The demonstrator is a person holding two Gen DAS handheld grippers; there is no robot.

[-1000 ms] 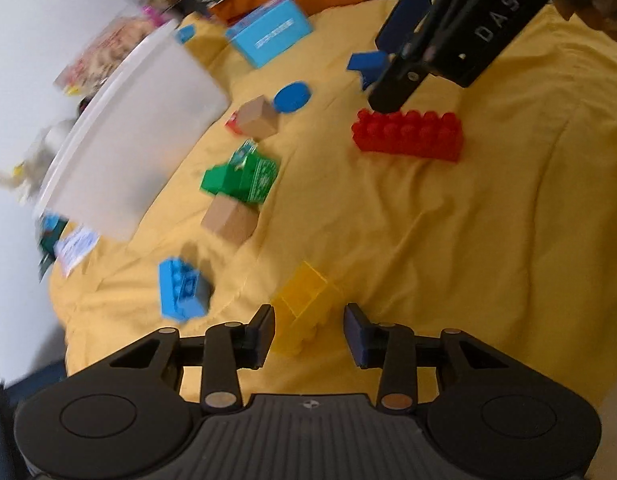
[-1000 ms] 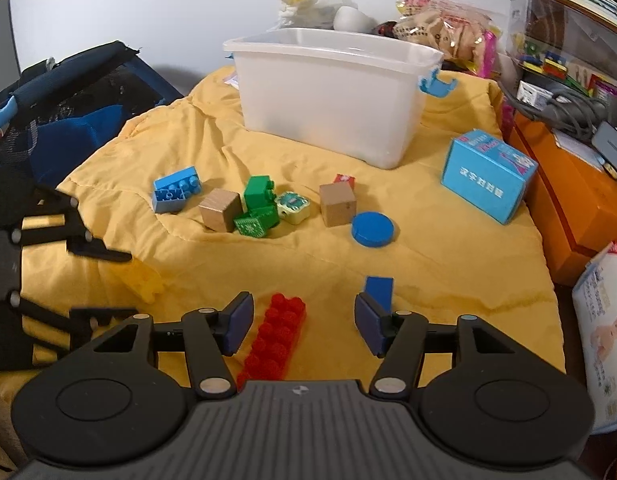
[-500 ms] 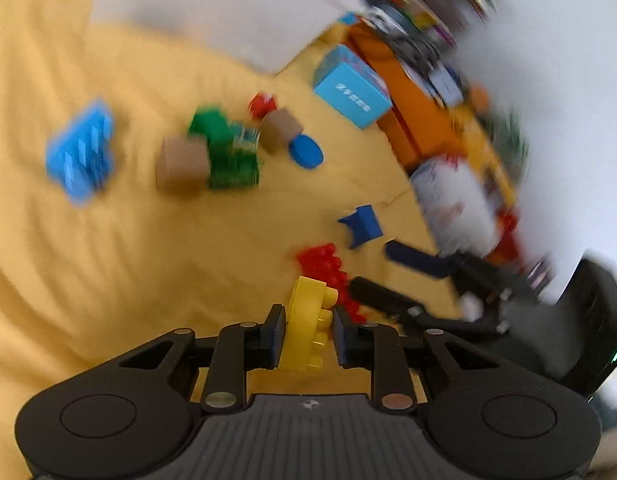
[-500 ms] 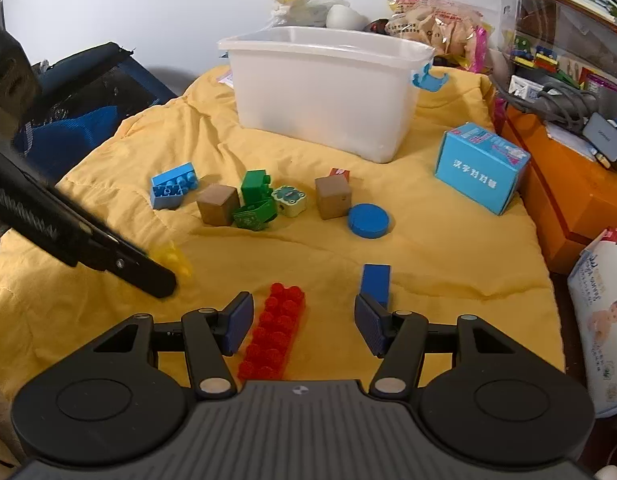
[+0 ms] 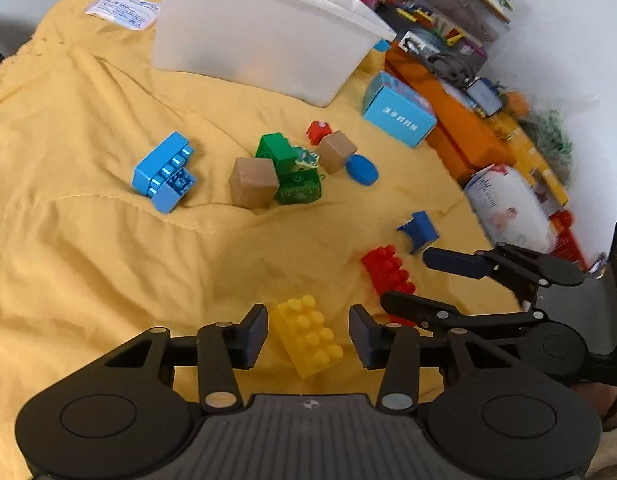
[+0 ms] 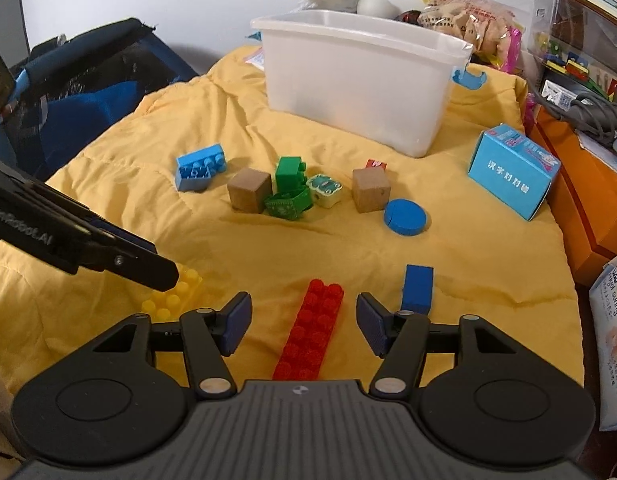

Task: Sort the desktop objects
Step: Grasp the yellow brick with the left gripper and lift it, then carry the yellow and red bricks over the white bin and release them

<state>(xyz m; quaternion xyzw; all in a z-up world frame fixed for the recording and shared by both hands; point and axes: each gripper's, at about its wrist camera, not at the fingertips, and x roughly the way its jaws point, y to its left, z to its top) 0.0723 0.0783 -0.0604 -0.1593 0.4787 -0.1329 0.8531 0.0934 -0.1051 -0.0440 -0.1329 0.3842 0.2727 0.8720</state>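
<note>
The long studded brick (image 6: 310,330) lies between the right gripper's (image 6: 304,322) fingers, the small block (image 6: 417,289) just right, the bin (image 6: 360,80) far ahead.

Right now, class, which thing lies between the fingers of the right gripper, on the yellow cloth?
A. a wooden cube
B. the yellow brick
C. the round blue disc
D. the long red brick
D: in the right wrist view the long red brick runs up the gap of the right gripper, whose opening jaws stand clear of it on both sides, while the yellow brick lies off by the left gripper.
</note>
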